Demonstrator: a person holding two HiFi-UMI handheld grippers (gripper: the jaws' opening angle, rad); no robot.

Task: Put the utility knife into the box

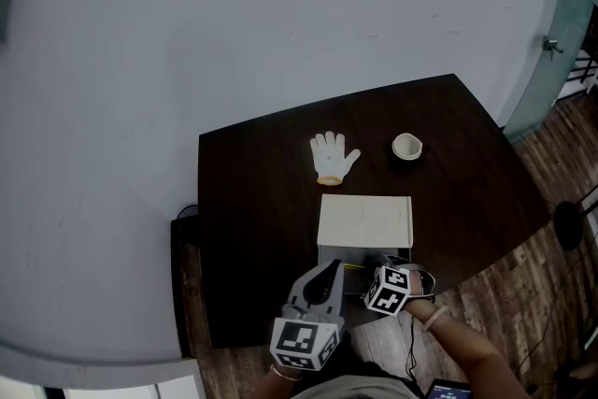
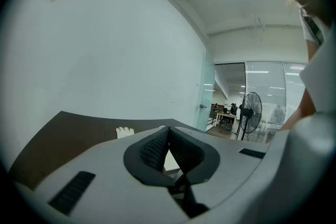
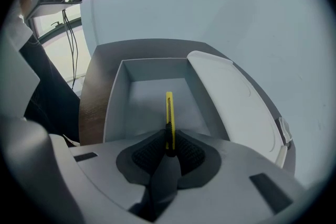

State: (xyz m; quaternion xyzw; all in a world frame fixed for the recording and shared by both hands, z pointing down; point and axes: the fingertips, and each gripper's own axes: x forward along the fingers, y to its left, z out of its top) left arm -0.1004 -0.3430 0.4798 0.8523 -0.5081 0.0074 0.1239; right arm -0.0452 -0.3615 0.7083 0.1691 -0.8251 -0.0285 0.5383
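A yellow utility knife [image 3: 169, 115] is clamped between the pads of my right gripper [image 3: 169, 147] and points forward over the open grey box [image 3: 112, 107]. In the right gripper view the blade end hangs above the box's bare floor, with the white lid [image 3: 237, 107] flipped open to the right. The head view shows the lid [image 1: 364, 221] lying flat on the dark table [image 1: 252, 201], and my right gripper [image 1: 366, 278] at the box's near edge with a sliver of the knife [image 1: 353, 267] showing. My left gripper [image 1: 327, 272] sits just left of it, shut and empty, its jaws [image 2: 167, 135] meeting at the tips.
A white work glove [image 1: 333, 156] and a roll of tape [image 1: 406, 147] lie on the table beyond the box. The glove [image 2: 125, 132] also shows in the left gripper view, with a standing fan [image 2: 251, 113] far off. The table's near edge is under my grippers.
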